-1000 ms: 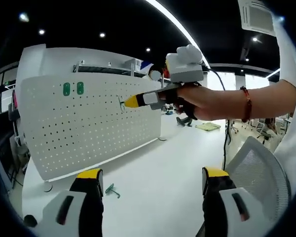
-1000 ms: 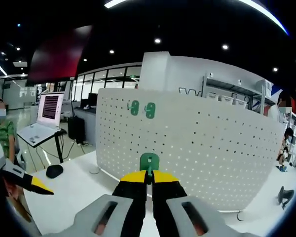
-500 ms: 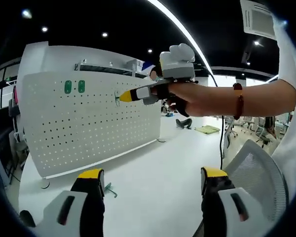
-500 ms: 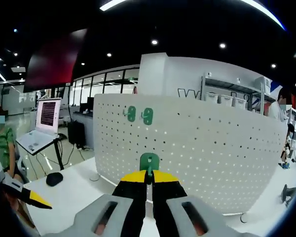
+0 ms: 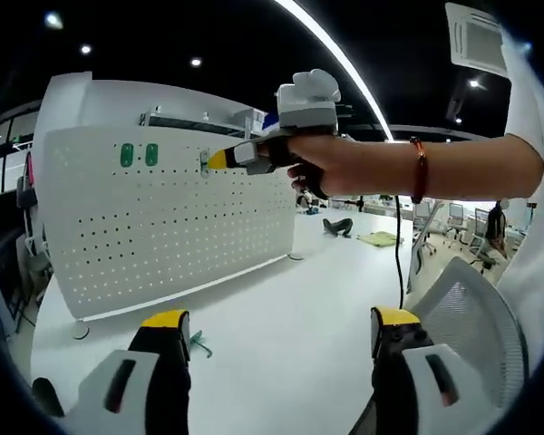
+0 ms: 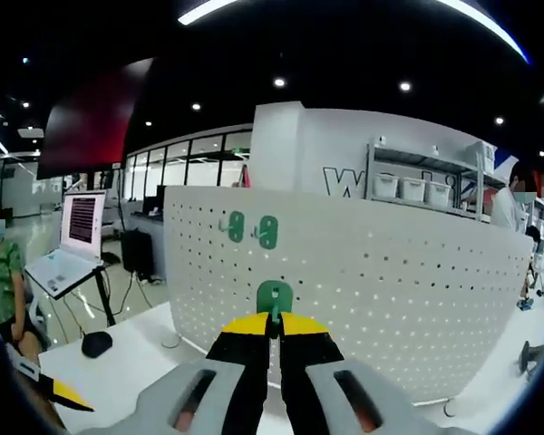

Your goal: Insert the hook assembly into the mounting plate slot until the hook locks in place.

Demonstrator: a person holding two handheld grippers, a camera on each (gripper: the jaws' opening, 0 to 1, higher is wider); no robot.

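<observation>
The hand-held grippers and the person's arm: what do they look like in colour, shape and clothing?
Each hand-held gripper has black jaws with yellow tips and grey bodies with dark oval slots. The right hand-held gripper carries a white-grey box on top, and a black cable hangs from it. The person's arm wears a red bracelet and a white sleeve.

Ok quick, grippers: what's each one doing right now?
Left gripper: open, empty, above the table.
Right gripper: shut on the green hook, at the pegboard.

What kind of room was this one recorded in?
Probably an open-plan office or lab: a white pegboard stands on a white table, with a laptop on a stand, shelving with bins and recessed ceiling lights.
</observation>
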